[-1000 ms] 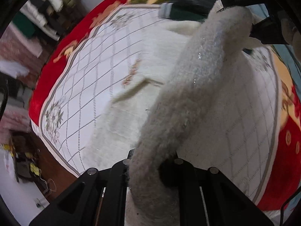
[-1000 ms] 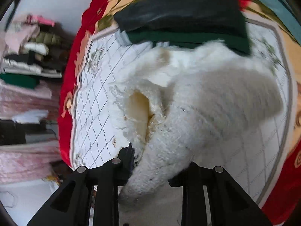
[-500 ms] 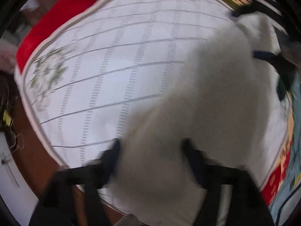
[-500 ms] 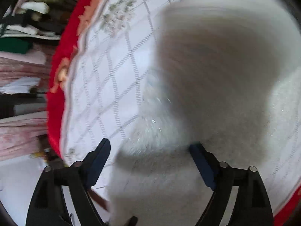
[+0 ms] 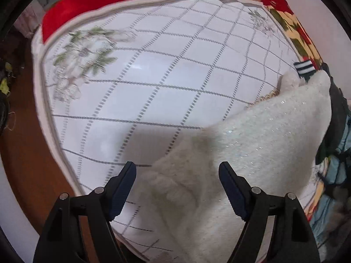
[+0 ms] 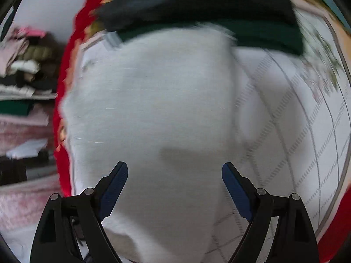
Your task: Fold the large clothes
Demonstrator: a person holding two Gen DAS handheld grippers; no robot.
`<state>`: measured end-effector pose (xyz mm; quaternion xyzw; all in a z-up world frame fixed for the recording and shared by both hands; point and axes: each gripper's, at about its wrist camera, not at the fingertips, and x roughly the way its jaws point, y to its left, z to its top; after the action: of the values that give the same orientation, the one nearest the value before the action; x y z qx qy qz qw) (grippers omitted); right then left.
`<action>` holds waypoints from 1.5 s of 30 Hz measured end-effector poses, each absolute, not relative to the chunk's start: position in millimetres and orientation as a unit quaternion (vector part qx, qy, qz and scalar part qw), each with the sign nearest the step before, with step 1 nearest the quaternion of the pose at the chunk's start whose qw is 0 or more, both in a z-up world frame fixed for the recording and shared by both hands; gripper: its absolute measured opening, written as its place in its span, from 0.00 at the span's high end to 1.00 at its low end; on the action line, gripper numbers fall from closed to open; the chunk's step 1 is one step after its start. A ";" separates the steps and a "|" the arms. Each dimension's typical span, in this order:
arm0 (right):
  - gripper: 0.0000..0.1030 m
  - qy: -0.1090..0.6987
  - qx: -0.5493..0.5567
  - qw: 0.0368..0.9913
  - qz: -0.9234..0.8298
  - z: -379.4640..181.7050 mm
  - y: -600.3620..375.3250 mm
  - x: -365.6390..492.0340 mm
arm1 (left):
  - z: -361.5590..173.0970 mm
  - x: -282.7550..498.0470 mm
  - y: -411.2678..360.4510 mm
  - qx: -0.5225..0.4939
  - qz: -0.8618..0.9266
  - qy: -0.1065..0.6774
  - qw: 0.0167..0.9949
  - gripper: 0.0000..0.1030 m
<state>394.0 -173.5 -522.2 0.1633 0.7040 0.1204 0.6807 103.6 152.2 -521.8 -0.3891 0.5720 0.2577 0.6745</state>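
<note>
Both your grippers, left gripper [image 5: 177, 168] and right gripper [image 6: 174, 168], gape, holding nothing. White fleece garment [image 5: 252, 144] lies on the bedspread [image 5: 153, 76], running ahead-right of left; right hovers directly over it.

The right wrist view is all smeared, so the white sweater [image 6: 153, 109] has no clear edges and its near end runs off the bottom. The dark clothes [image 6: 197, 4] behind it are a fuzzy lump, cut off at the top. In the left wrist view the sweater [image 5: 252, 144] hides part of the bed cover [image 5: 153, 83], whose flowers are blurry.
</note>
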 end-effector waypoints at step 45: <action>0.38 0.718 0.161 0.677 0.015 -497.4 -353.5 246.0 | -469.0 165.8 40.7 -0.210 0.204 0.584 0.757 0.10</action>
<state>246.0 -353.5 -497.4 0.1613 0.7178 0.0151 0.6772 165.8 40.7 -469.0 -0.2098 0.5845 0.2043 0.7567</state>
